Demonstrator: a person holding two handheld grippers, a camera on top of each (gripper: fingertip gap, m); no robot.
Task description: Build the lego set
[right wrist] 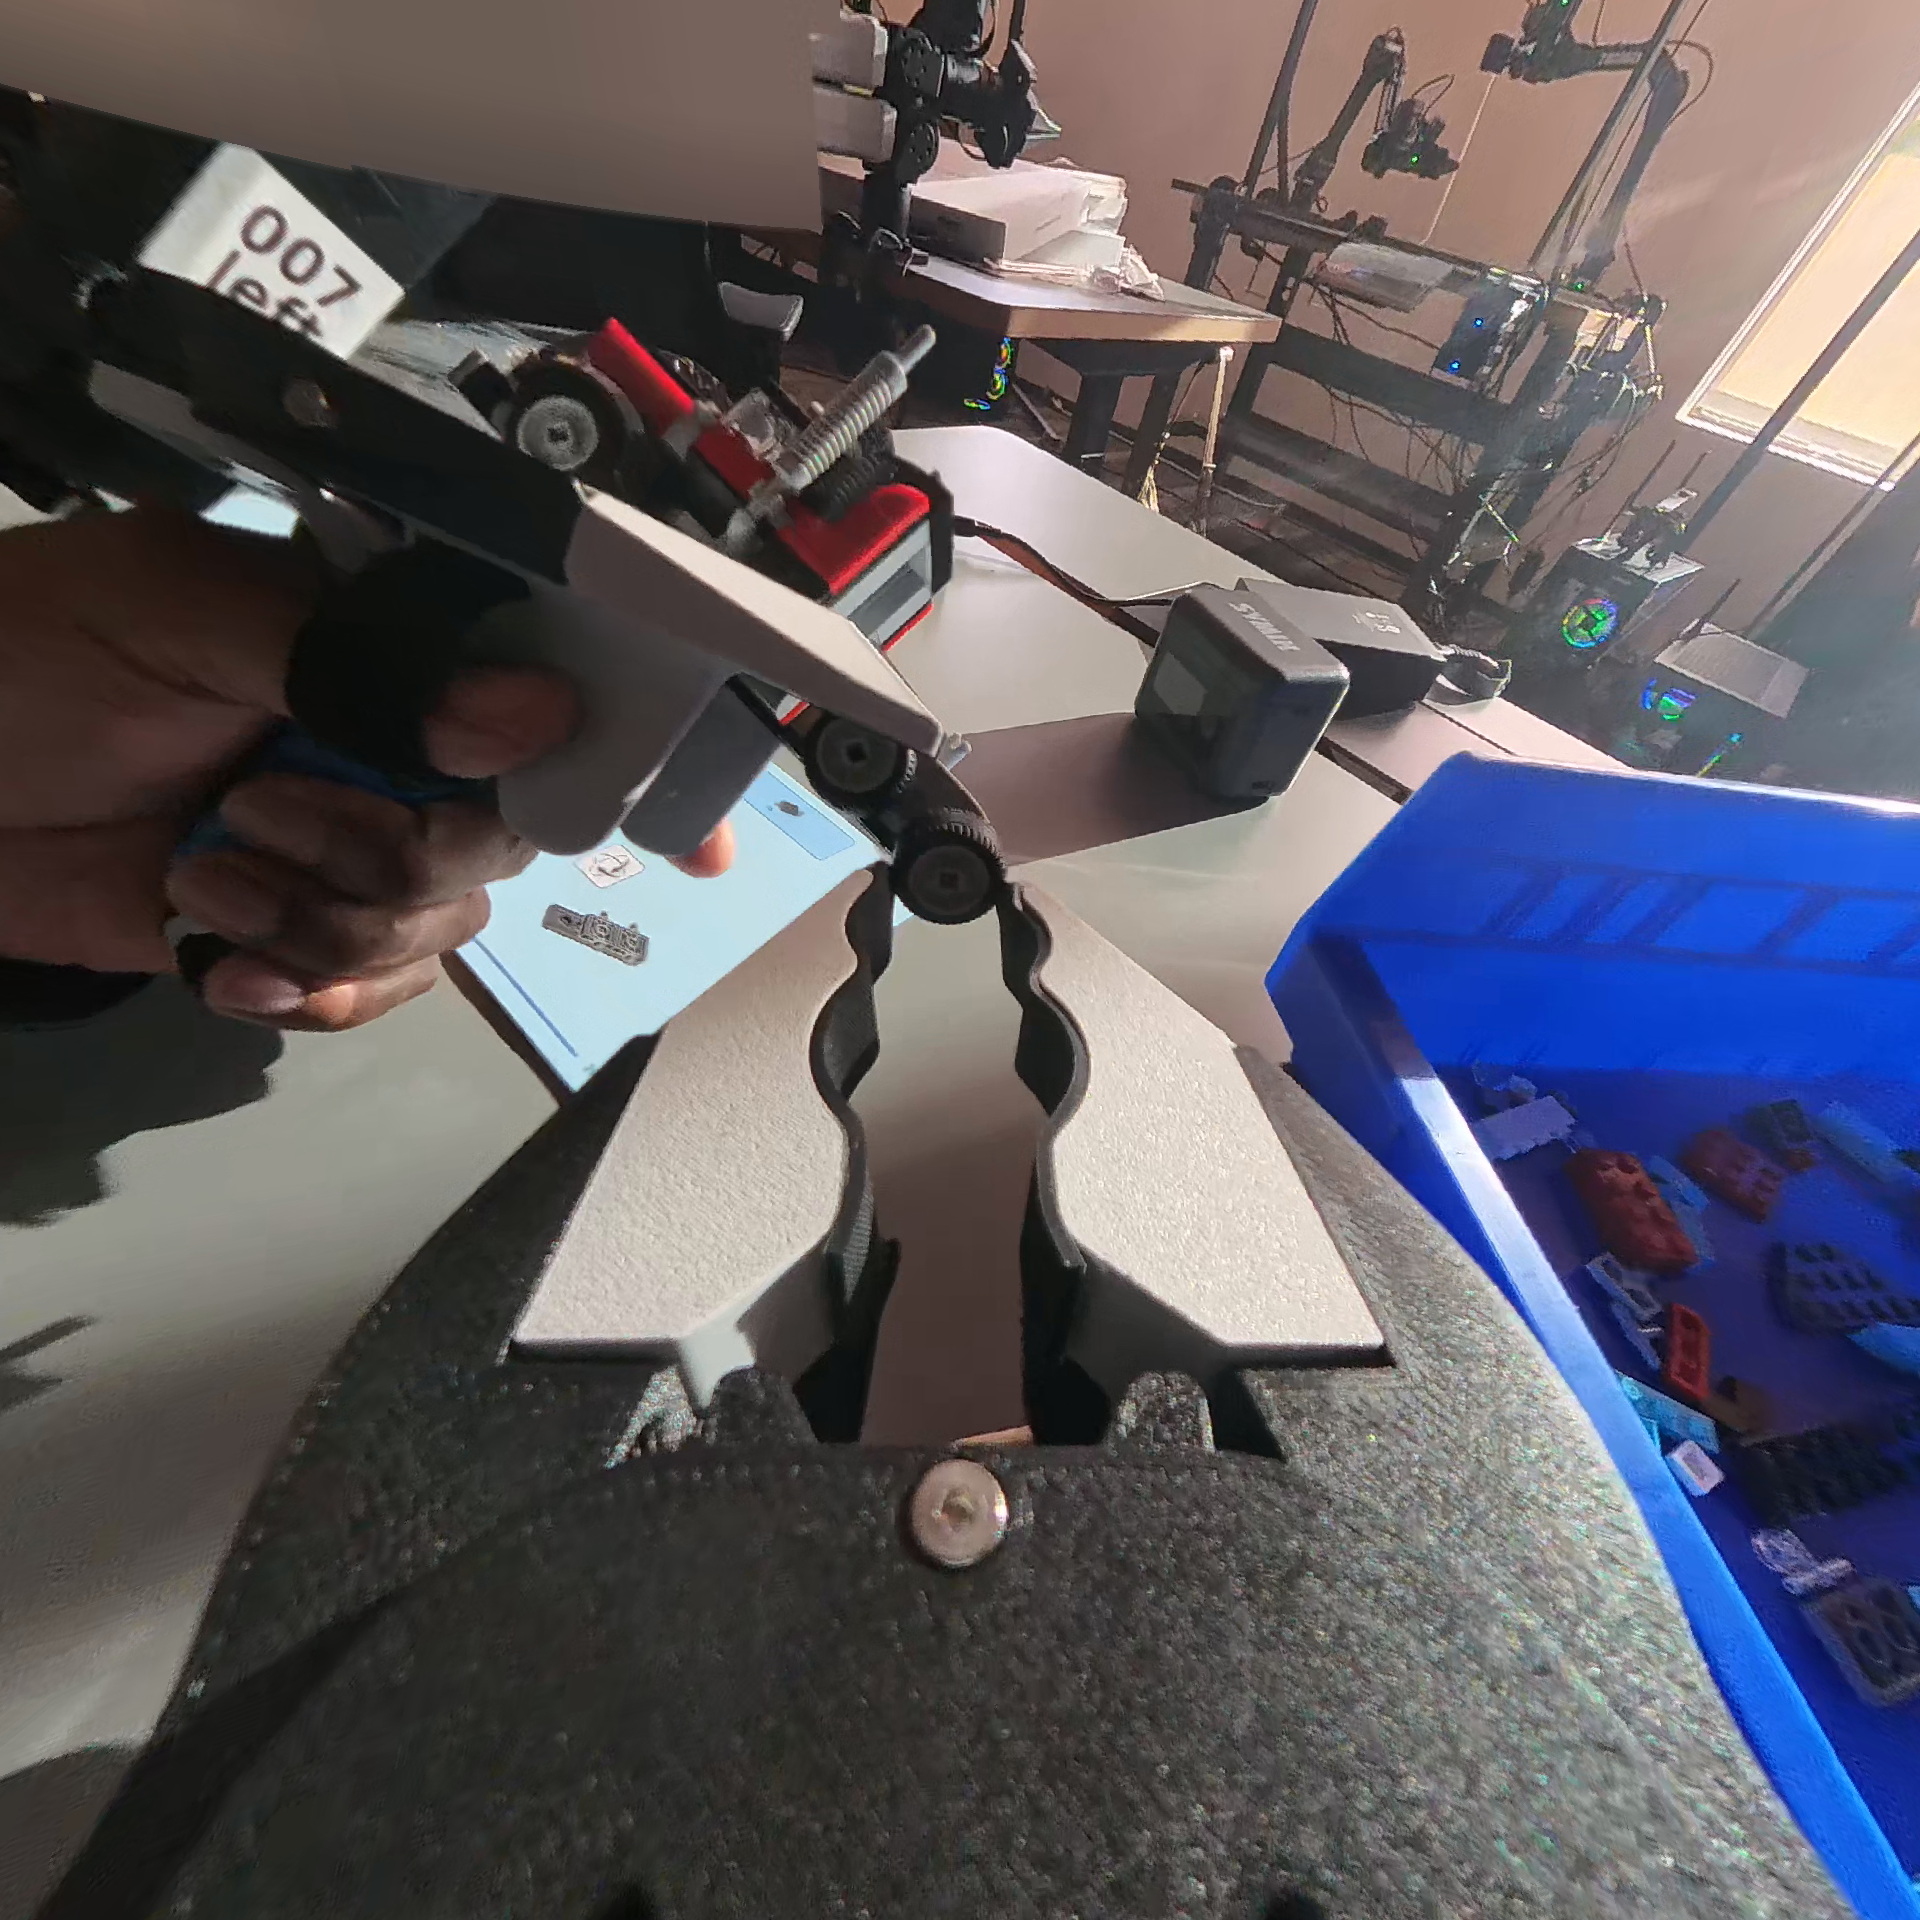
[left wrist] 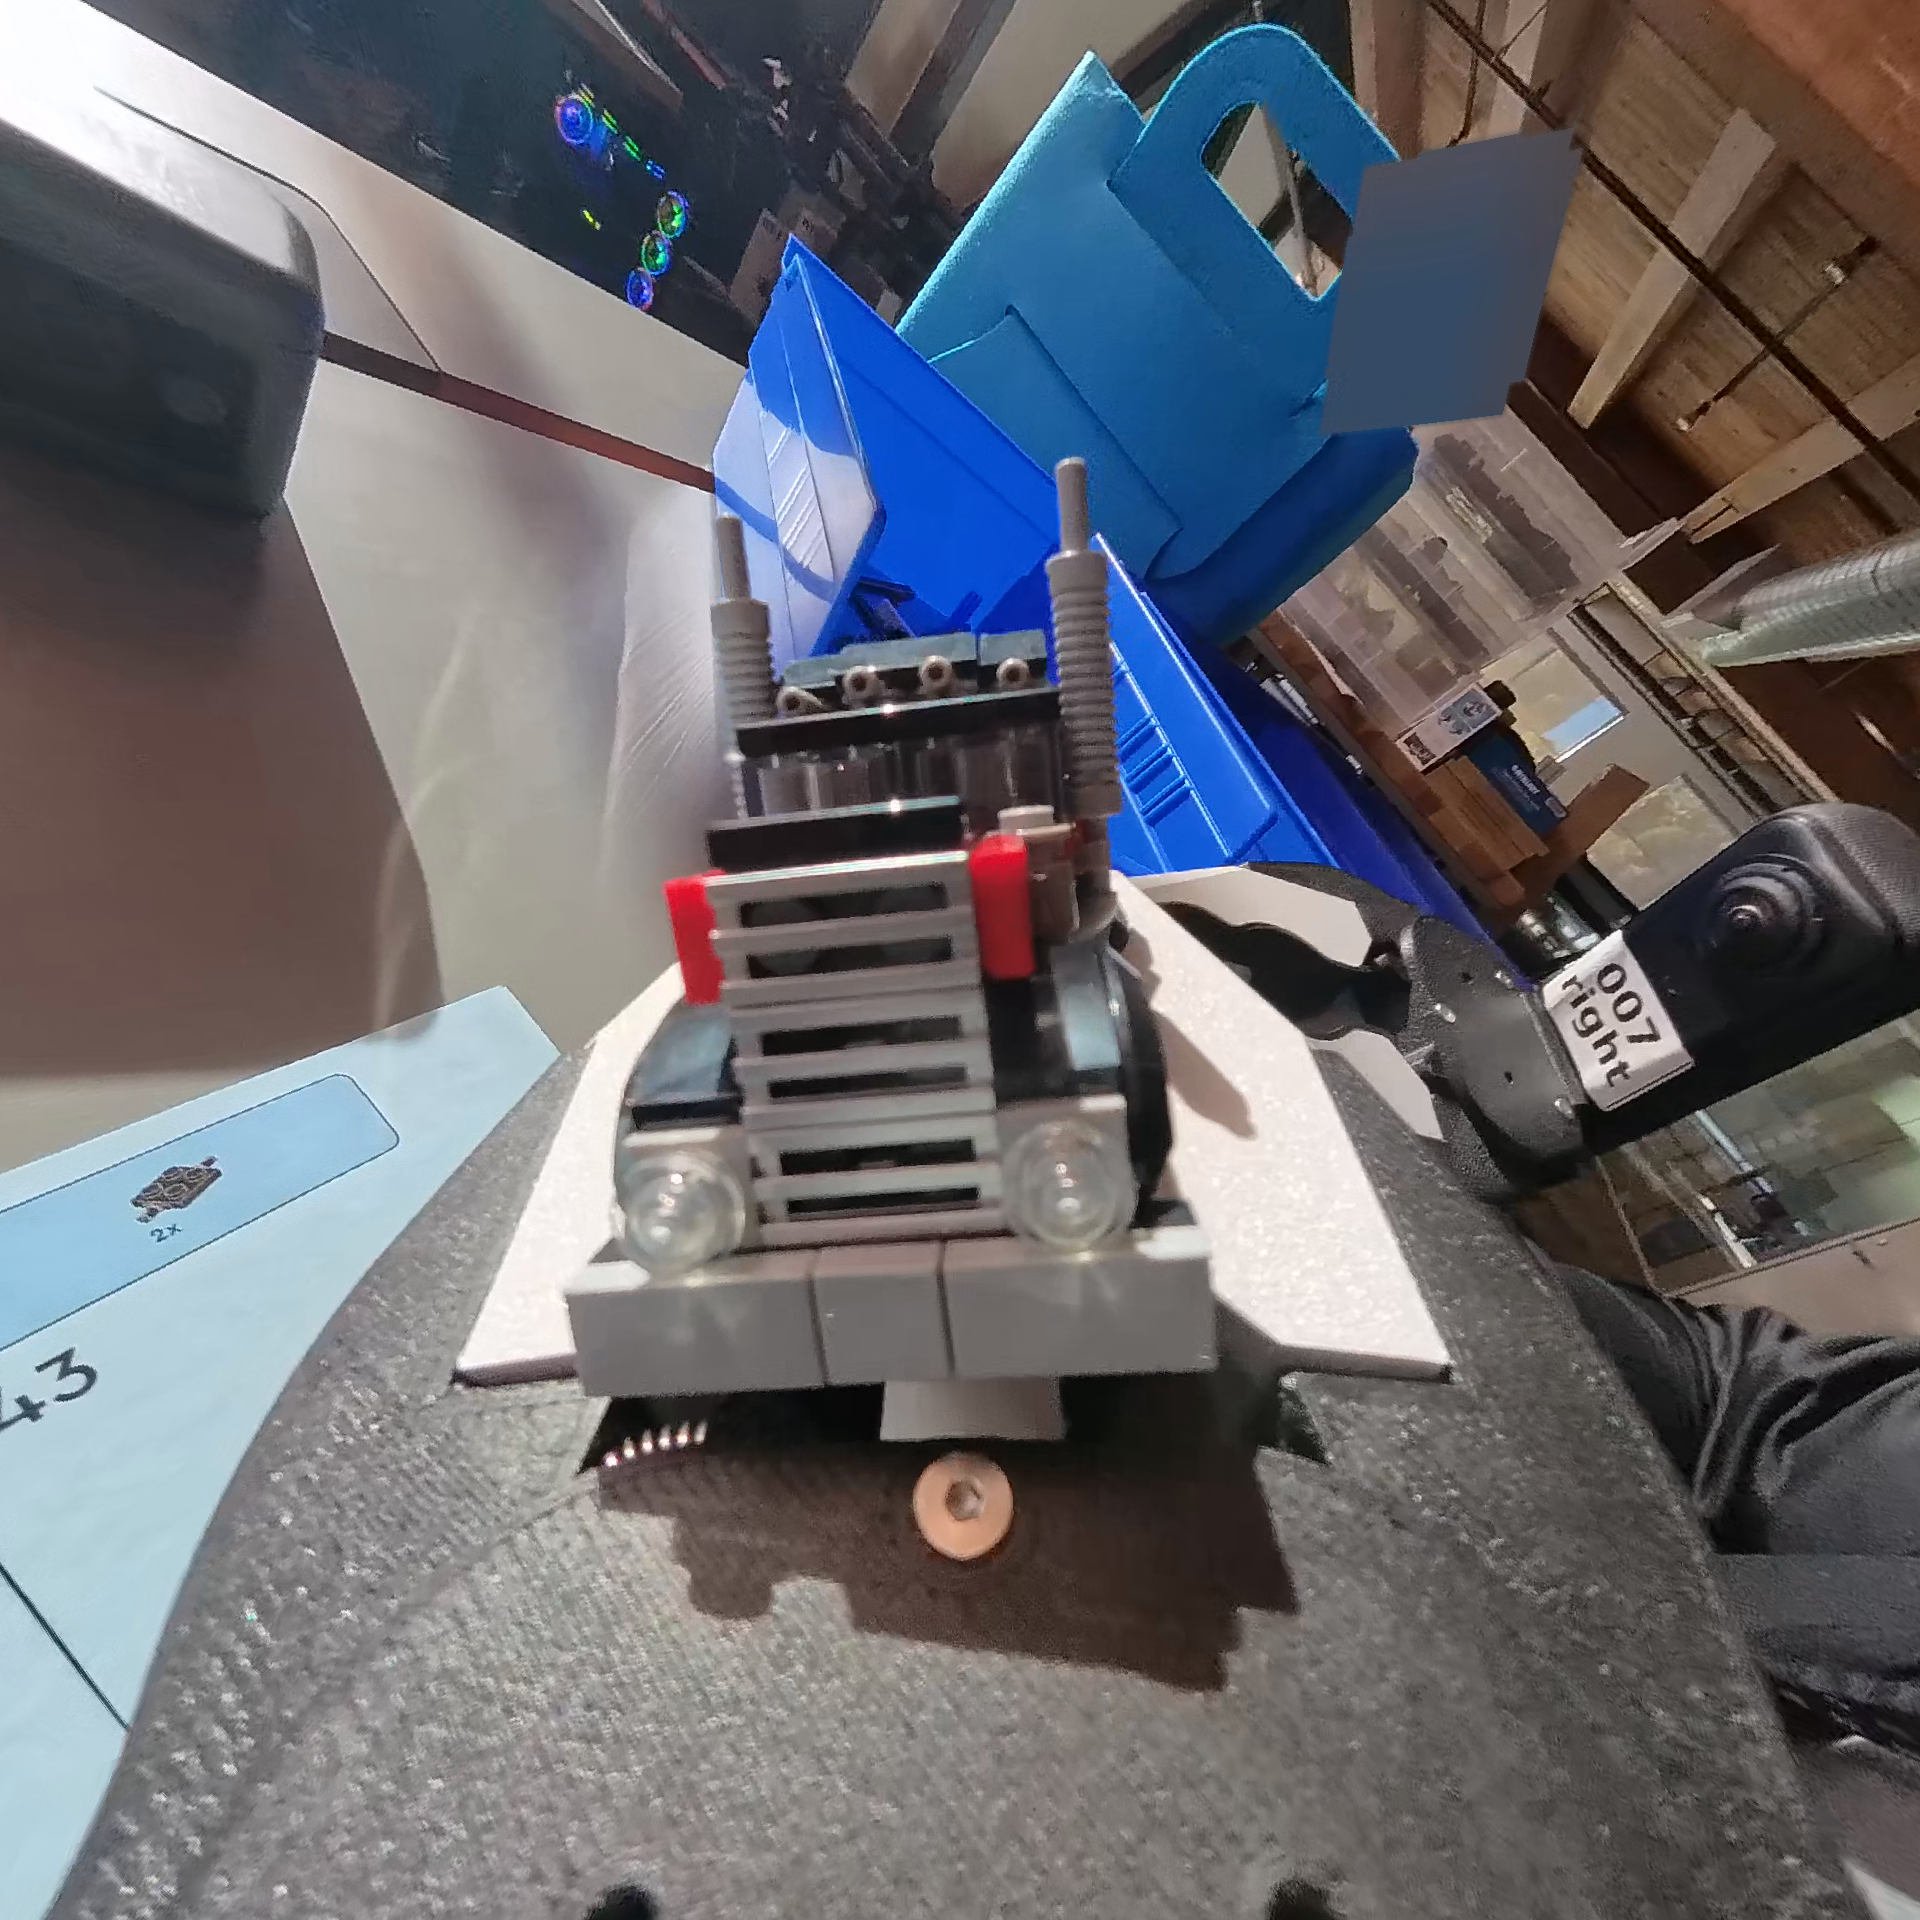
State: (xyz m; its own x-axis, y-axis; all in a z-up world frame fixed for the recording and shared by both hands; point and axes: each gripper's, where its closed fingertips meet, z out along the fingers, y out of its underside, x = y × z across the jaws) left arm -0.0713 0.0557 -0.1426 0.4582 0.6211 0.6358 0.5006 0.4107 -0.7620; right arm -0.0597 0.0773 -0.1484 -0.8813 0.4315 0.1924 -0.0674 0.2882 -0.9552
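Observation:
My left gripper (left wrist: 894, 935) is shut on a lego truck (left wrist: 883, 1049), whose grey grille, clear headlights and two grey exhaust stacks face the camera. In the right wrist view the truck (right wrist: 831, 509) sits tilted in the left gripper, with a person's hand (right wrist: 260, 748) on its handle. My right gripper (right wrist: 948, 885) has its fingertips closed on a small black wheel (right wrist: 948, 868) at the truck's rear end. The right gripper also shows in the left wrist view (left wrist: 1288, 956), just behind the truck on the right.
A blue bin (right wrist: 1558, 935) with several loose bricks (right wrist: 1631, 1205) stands at the right; it also shows in the left wrist view (left wrist: 935, 499). A light-blue instruction booklet (right wrist: 623, 935) lies on the grey table (right wrist: 1143, 894). A small black camera (right wrist: 1236, 686) stands farther back. Both grippers' tips are close together, under 4 cm apart.

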